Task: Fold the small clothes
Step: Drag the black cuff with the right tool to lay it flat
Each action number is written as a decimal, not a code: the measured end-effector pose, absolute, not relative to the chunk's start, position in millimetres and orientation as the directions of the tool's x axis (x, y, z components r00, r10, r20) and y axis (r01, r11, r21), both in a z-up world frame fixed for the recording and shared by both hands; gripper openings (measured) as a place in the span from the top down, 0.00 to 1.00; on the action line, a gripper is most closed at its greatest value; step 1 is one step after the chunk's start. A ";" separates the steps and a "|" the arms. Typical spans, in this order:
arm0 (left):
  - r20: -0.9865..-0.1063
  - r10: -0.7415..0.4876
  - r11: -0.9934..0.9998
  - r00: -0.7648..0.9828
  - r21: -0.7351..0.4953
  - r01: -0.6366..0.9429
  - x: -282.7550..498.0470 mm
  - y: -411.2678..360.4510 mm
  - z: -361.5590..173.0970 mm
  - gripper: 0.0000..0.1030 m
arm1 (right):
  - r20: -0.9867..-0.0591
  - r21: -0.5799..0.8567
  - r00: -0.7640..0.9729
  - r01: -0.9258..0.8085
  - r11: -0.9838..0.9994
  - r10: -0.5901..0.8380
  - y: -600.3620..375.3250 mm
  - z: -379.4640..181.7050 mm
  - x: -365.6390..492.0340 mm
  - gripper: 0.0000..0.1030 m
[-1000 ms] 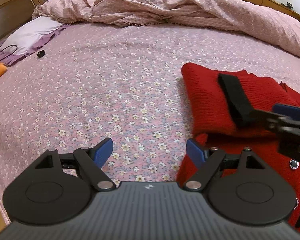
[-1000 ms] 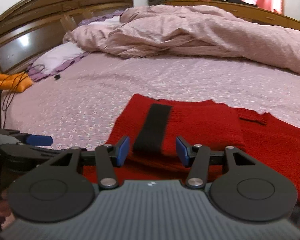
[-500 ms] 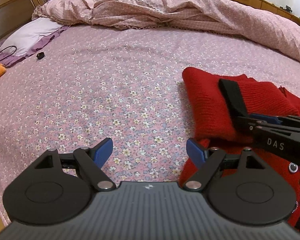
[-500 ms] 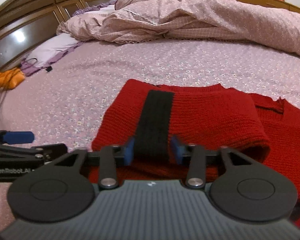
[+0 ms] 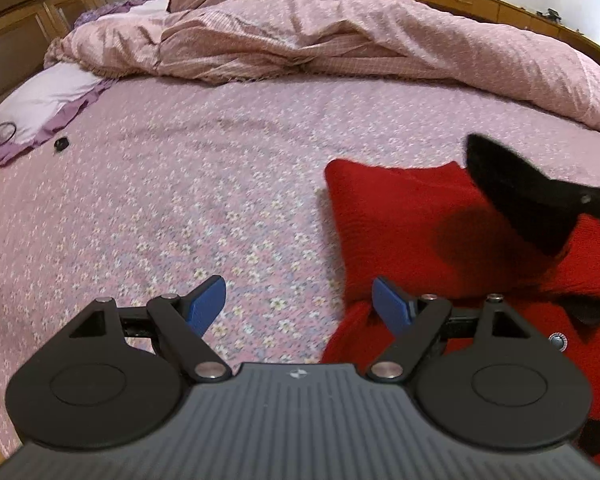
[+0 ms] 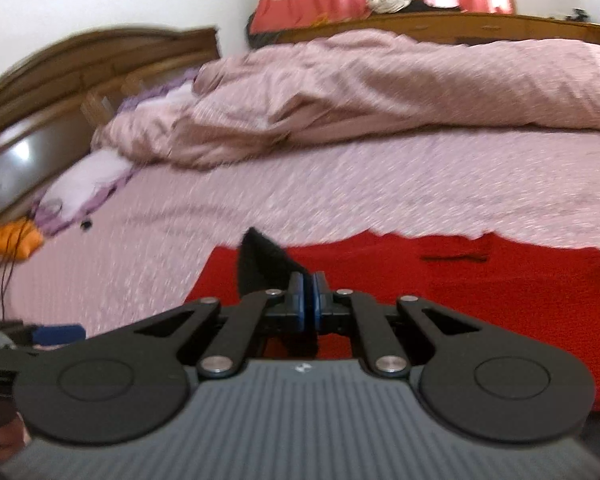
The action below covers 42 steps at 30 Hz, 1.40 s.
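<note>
- Here the right gripper [image 6: 308, 296], at the centre of the right wrist view, has its blue pads pressed together on the black band [image 6: 260, 264] of the red sweater [image 6: 460, 280], and the band stands up in a peak above the knit, likely so that part can be carried over into a fold.
- The sweater lies flat on the flowered bedsheet [image 5: 204, 184]; in the left wrist view it fills the right side of the frame, with the raised black band [image 5: 512, 192] at the right edge.
- The left gripper [image 5: 300, 306], low in its frame, has its jaws wide apart and holds nothing, with one blue pad over the sweater's left edge, probably ready to pin or take that edge.
- A rumpled pink quilt [image 5: 340, 36] is heaped across the top, well apart from the work.
</note>
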<state>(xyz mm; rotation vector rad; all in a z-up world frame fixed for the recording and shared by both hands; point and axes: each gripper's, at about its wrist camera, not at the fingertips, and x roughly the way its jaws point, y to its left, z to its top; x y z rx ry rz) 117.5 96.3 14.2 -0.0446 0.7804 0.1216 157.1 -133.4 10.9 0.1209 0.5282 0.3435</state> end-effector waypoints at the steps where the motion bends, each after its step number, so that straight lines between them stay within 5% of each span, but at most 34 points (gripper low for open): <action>1: -0.701 0.090 0.993 0.708 0.008 -0.119 119.1 93.5 15.3 0.18 | -0.465 0.209 0.817 -0.273 0.939 0.341 -142.9 13.7 156.5 0.93; 16: -0.699 -0.004 1.000 0.715 0.013 0.018 171.1 44.7 8.9 0.18 | -0.505 0.258 0.858 0.052 0.965 0.088 -249.9 -14.7 159.6 0.93; 26: -0.725 0.055 0.993 0.687 0.113 0.039 212.1 29.2 -19.5 0.18 | -0.567 0.327 0.823 0.251 0.911 -0.023 -308.6 -40.5 162.3 0.90; 38: -0.749 0.055 0.996 0.660 0.089 0.019 221.8 35.6 -33.7 0.11 | -0.550 0.368 0.833 0.180 0.912 0.057 -342.6 -23.4 161.9 0.89; 42: -0.748 0.058 0.995 0.661 0.096 0.021 221.8 34.6 -33.9 0.11 | -0.574 0.384 0.806 0.106 0.917 0.147 -336.5 -24.1 188.3 0.47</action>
